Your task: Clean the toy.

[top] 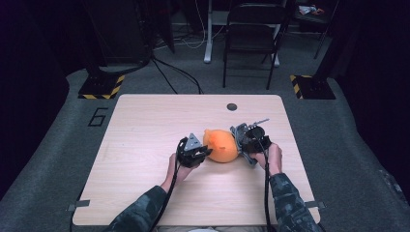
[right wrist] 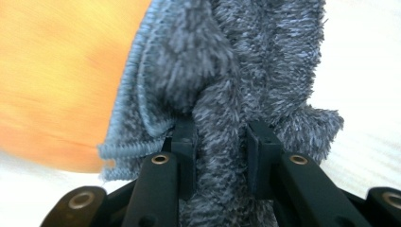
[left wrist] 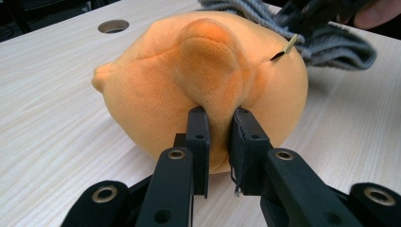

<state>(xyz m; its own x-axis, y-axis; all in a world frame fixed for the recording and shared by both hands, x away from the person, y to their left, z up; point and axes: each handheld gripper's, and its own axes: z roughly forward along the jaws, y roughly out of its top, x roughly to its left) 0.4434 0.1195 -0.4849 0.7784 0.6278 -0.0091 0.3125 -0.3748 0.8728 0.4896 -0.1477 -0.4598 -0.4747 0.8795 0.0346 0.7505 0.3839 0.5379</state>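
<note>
The wooden table (top: 145, 145) is lying under both grippers. The orange plush toy (top: 221, 145) is sitting on it between them. The left gripper (left wrist: 218, 142) is pinching a fold of the plush directly ahead of it. The right gripper (right wrist: 221, 156) is clamping a grey fuzzy cloth (right wrist: 246, 71), with the plush just beside it.

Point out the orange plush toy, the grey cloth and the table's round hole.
orange plush toy (left wrist: 156, 90), left gripper view, its fuzzy side
grey cloth (right wrist: 236, 61), right gripper view, its bunched pile
round hole (top: 232, 107), high view, its dark middle
</note>
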